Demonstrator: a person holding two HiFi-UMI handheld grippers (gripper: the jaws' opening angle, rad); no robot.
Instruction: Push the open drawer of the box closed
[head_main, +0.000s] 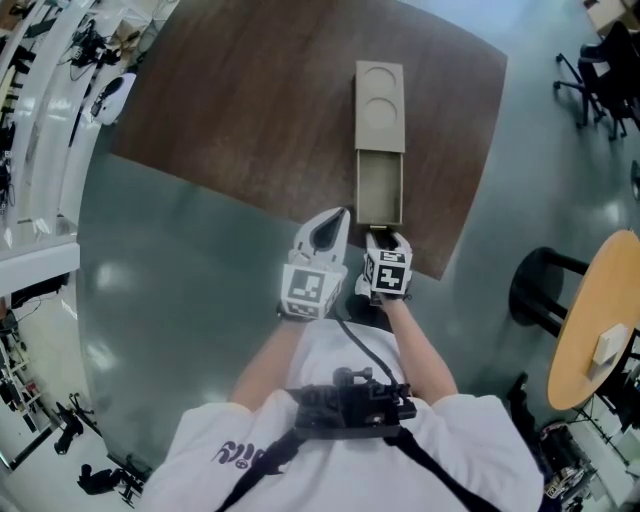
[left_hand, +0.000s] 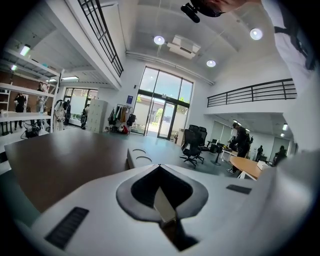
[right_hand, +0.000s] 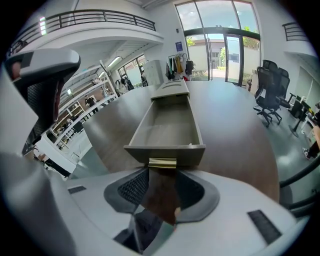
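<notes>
Spanning most of the head view, the brown table (head_main: 250, 130) carries the box (head_main: 380, 95) near its far side. The box's drawer (right_hand: 165, 152) is pulled fully out towards the person, empty, its front close to the table's near edge. The right gripper (right_hand: 162, 172) sits square on that front, on the side away from the box. Its jaws are apart with the brass handle (right_hand: 162, 162) at their mouth, likely lined up for a straight shove. The left gripper (left_hand: 160, 167) hangs left of the drawer front, jaws closed on nothing, clear of the path. Bare table flanks the box on both sides, and nothing blocks the drawer's run inward. Little table is left behind the drawer front.
</notes>
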